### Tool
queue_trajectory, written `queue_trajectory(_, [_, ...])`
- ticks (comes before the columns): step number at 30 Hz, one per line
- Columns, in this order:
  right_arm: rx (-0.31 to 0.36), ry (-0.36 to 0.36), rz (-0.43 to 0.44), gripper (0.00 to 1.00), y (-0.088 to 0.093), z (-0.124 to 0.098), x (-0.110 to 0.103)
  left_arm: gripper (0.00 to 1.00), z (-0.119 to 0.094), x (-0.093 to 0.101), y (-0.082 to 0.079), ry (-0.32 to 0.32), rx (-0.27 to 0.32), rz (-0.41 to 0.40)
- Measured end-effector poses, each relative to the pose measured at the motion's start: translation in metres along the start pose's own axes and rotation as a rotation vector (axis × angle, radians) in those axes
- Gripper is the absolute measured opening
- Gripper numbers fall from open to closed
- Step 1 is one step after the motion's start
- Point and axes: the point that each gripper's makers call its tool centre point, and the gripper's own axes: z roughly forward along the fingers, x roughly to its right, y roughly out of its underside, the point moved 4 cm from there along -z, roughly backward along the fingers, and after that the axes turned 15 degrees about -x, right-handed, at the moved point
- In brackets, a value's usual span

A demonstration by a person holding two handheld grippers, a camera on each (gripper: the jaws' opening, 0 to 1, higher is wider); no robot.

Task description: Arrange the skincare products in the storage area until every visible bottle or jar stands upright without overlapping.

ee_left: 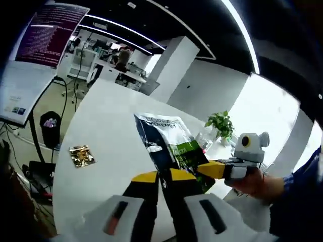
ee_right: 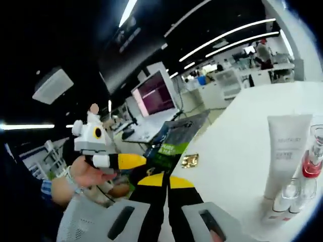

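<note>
Here both grippers hold one dark pouch [ee_left: 169, 146] above the white table [ee_left: 106, 131]. The left gripper [ee_left: 164, 176] has its jaws closed on the lower edge of the pouch, and the right gripper [ee_left: 214, 169] pinches it from the side; I think two grips keep the flat pouch steady while it is carried to a place. The skincare products stand at the table edge in the right gripper view: a white tube [ee_right: 283, 151] upright, and just beside it a clear bottle [ee_right: 313, 156] with red liquid. A small gold sachet [ee_left: 82, 156] lies flat on the table, apart from them.
</note>
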Motion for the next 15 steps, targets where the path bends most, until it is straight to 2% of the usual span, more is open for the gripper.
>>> queue_trajectory(1, [0.006, 0.015, 0.000, 0.00, -0.001, 0.000, 0.003, 0.00, 0.004, 0.001, -0.003, -0.019, -0.029, -0.028])
queue_trajectory(4, [-0.008, 0.101, -0.038, 0.00, 0.003, 0.005, 0.017, 0.00, 0.020, -0.002, -0.012, -0.118, -0.082, -0.017])
queue_trajectory(6, [-0.026, 0.205, -0.110, 0.00, 0.010, 0.009, 0.028, 0.00, 0.038, -0.004, -0.014, -0.143, -0.057, -0.098])
queue_trajectory(9, [-0.057, 0.290, -0.181, 0.00, 0.015, 0.015, 0.039, 0.00, 0.054, -0.009, -0.012, -0.176, -0.062, -0.164])
queue_trajectory(12, [-0.108, 0.319, -0.229, 0.00, 0.027, 0.025, 0.045, 0.00, 0.062, -0.019, -0.007, -0.283, -0.086, -0.107])
queue_trajectory(15, [-0.171, 0.373, -0.286, 0.00, 0.041, 0.029, 0.055, 0.00, 0.075, -0.031, 0.010, -0.371, -0.163, 0.007])
